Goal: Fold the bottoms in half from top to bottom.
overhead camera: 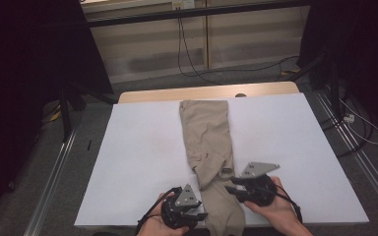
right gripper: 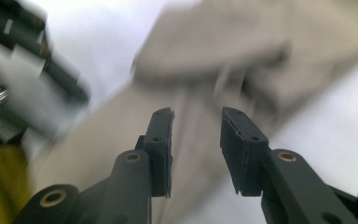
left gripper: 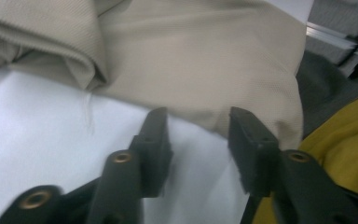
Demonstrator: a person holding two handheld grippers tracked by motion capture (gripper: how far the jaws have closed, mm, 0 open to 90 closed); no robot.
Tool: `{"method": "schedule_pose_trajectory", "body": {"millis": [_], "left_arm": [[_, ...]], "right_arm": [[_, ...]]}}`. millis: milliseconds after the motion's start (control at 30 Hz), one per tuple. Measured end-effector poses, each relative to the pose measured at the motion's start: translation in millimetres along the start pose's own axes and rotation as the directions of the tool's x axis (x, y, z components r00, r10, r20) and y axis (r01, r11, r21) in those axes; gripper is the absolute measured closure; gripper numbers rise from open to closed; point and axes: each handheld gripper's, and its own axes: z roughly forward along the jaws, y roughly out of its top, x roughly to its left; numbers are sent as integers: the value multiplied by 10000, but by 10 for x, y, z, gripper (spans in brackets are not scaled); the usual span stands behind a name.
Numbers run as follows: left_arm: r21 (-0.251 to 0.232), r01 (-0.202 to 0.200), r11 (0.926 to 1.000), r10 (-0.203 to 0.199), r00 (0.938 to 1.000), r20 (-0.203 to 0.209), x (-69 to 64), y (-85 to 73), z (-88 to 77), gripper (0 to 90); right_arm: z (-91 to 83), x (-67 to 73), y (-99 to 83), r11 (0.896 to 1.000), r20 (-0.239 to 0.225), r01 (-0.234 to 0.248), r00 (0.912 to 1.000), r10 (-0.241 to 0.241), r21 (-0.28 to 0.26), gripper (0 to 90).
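Observation:
A pair of beige trousers [overhead camera: 206,142], folded into a long strip, lies down the middle of the white table [overhead camera: 142,147], its near end hanging at the front edge. My left gripper [overhead camera: 198,214] sits at the strip's left side by the front edge. In the left gripper view it [left gripper: 198,116] is open, its tips just short of the cloth's edge [left gripper: 205,60]. My right gripper [overhead camera: 233,186] is at the strip's right side, a little farther in. In the right gripper view it [right gripper: 196,116] is open above the blurred cloth [right gripper: 223,46], with nothing between the jaws.
A wooden strip [overhead camera: 177,93] shows at the table's far edge. Cables [overhead camera: 192,64] trail on the floor beyond, and metal rails [overhead camera: 54,167] run along both sides. A yellow garment [left gripper: 345,149] of the person is close to the front edge. White surface lies bare on either side of the trousers.

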Motion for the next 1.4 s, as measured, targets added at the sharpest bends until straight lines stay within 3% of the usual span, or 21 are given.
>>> {"method": "schedule_pose_trajectory", "body": {"millis": [133,267,300,333,367,400,467,667,833,1000,1133,1200,1333,1400], "left_arm": [[-497,375,9981,-391,9988,-309,148,9,-70,488],[-761,824,9937,-875,9940,-663,319,-24,-138,484],[-781,946,9924,-1002,9923,-723,349,-33,-138,483],[-777,1012,9918,-1073,9911,-783,376,-37,-139,483],[-813,1102,9906,-1168,9899,-807,395,-38,-136,486],[-870,1205,9889,-1273,9889,-762,413,-35,-135,490],[-960,1257,9874,-1336,9878,-800,424,-20,-136,493],[-1105,1449,9833,-1525,9862,-643,375,43,-113,561],[-1110,1165,9870,-1212,9920,-366,242,141,-60,596],[-946,1017,9903,-1046,9941,-270,206,242,67,605],[-882,914,9919,-904,9958,152,145,342,159,601],[-1047,1164,9877,-1109,9922,570,145,399,202,521],[-1224,1425,9822,-1374,9893,499,226,542,311,468],[-1088,1111,9878,-1100,9938,158,243,602,400,478]], "right_arm": [[318,-140,345,9992,-196,161,9997,-168,-354,577],[630,-149,483,9989,-187,371,9991,-376,-279,496],[694,-144,477,9987,35,485,9988,-485,-127,521],[743,-142,455,9987,165,494,9986,-495,87,604],[769,-145,425,9989,119,426,9990,-428,196,746],[757,-134,387,9990,179,447,9988,-448,37,828],[662,-97,332,9985,160,502,9986,-499,-206,875],[260,-84,59,9975,-469,-589,9973,570,-398,873],[15,-22,-154,9948,-800,-989,9921,966,-252,847],[-151,14,-328,9959,-725,-900,9933,901,44,875],[-247,33,-458,9949,-677,-933,9931,957,381,852],[-310,26,-513,9944,-674,-965,9928,993,428,864],[-432,26,-559,9946,-720,-999,9922,1017,287,865],[-459,18,-589,9938,-729,-1046,9916,1071,384,844]]}}
